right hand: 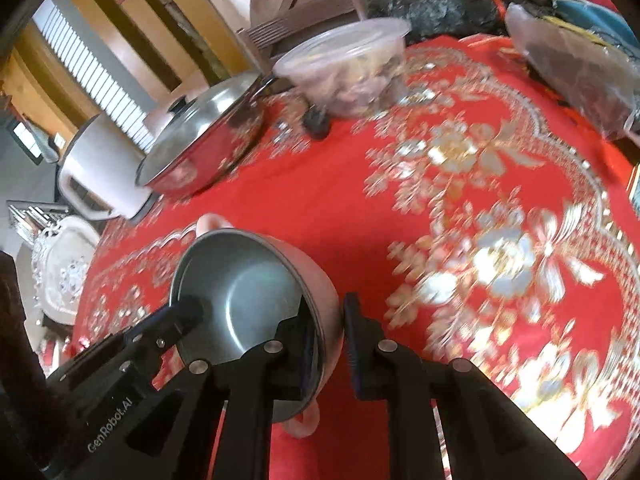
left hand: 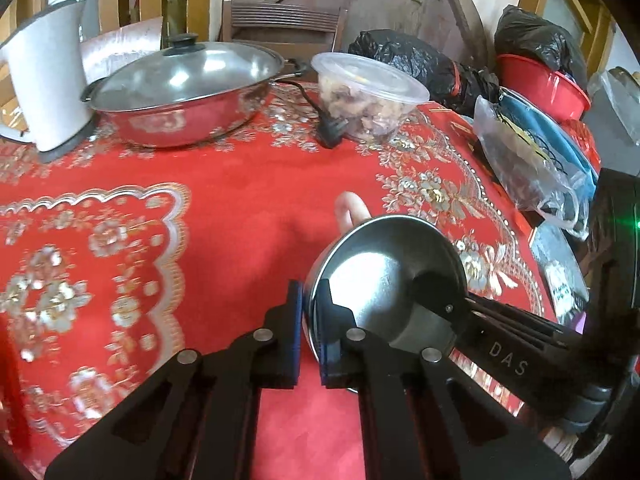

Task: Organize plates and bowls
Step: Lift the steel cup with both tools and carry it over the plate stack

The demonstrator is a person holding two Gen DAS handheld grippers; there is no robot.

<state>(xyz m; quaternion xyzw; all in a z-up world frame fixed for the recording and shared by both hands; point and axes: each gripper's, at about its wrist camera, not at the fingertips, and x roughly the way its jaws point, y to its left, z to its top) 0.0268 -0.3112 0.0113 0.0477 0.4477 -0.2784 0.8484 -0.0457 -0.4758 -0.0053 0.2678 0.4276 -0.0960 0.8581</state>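
Steel bowl (left hand: 384, 280), light, rigid, slick, pinched at opposite rims by left gripper (left hand: 308, 344) and right gripper (right hand: 328, 348).

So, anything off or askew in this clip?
Yes: the metal bowl is tipped on its side above the red tablecloth, pinched at its rim by both the left claw and the right claw at once. Nothing looks spilled or damaged.

kettle (left hand: 44, 76) left of lidded pan (left hand: 184, 92), container (left hand: 368, 92) right
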